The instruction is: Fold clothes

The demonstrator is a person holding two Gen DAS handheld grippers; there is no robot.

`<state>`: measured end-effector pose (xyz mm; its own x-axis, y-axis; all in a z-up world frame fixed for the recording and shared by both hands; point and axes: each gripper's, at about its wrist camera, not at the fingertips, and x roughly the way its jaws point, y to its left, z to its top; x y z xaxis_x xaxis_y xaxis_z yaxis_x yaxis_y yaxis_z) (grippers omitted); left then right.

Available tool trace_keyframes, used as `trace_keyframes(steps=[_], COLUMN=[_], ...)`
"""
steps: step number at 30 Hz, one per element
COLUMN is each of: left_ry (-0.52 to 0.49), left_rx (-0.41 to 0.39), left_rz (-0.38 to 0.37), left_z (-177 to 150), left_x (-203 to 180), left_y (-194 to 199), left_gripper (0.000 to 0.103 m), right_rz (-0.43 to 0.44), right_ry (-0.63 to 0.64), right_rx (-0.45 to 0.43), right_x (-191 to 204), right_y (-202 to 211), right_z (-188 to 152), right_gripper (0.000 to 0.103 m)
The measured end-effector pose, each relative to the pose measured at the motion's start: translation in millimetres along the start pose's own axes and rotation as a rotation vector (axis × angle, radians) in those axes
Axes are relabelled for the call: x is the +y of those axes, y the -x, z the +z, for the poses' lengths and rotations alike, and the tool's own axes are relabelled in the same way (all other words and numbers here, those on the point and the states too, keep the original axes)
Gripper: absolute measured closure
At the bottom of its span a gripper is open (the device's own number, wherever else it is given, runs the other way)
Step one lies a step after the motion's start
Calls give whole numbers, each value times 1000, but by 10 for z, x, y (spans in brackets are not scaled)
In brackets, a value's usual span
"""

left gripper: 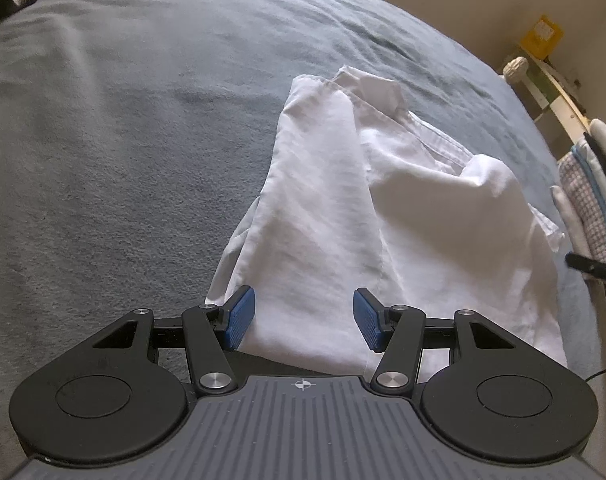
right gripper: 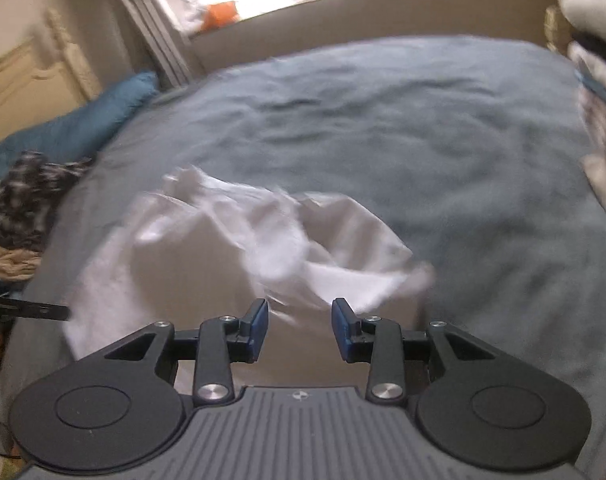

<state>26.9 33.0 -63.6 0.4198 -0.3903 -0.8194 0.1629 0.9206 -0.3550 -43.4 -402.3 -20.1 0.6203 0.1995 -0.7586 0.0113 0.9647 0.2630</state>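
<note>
White shirt point(left gripper: 343, 208) lies crumpled on the grey-blue bedspread point(left gripper: 123, 140), collar end away from me, one panel folded lengthwise over the body; its near hem reaches down between the fingers of my left gripper point(left gripper: 304, 318). My left jaws stand apart, blue pads on either side of the cloth with bare fabric between them, neither pad pressing on it as far as I can see. From the right wrist view the frame is smeared with blur. My right gripper point(right gripper: 300, 330) hangs just above the near edge of the same shirt point(right gripper: 231, 248); its jaws are apart, narrower than the left pair, with nothing clamped between the pads. A thin dark fingertip of the other gripper pokes in at the left edge of this view, beside the shirt. Off to the left on the bed: a teal pillow point(right gripper: 83, 120) and a dark patterned garment point(right gripper: 23, 196) in a heap. A stack of folded textiles point(left gripper: 587, 200) sits at the right edge of the bed.
</note>
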Motion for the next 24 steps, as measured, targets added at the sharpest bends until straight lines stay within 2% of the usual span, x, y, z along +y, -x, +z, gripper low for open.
trace_keyframes(steps=[4,7,11,13,15,17,24], left_ry=[-4,-10,-16,-10,-4,5,46], left_rx=[8,8,-9,-19,-27,-32,-65], left_rz=[5,7,18,30,45,54,37], left_z=[-7,-16,-24,-9,19,84,370], left_x=[-32,-68,-90,-56,-11,35,151], left_y=[-6,2,70,99,119,109,29], left_gripper=[49,49,48,48,47,47,47], right_rz=[-51,-69,-43,19,47,43,3], right_ry=[8,-74,-352,-498,-552,-562,-602], right_rx=[51,-7,-147,-182,-195,-187,-66], right_x=[-65,-172,-575,-802,-917,-974,-1143], right_y=[-243,-453,-545,-497,-405,-320,-309], right_z=[45,235,447,419,338,226,-128], right_gripper=[66,65,64,64,64,62,60])
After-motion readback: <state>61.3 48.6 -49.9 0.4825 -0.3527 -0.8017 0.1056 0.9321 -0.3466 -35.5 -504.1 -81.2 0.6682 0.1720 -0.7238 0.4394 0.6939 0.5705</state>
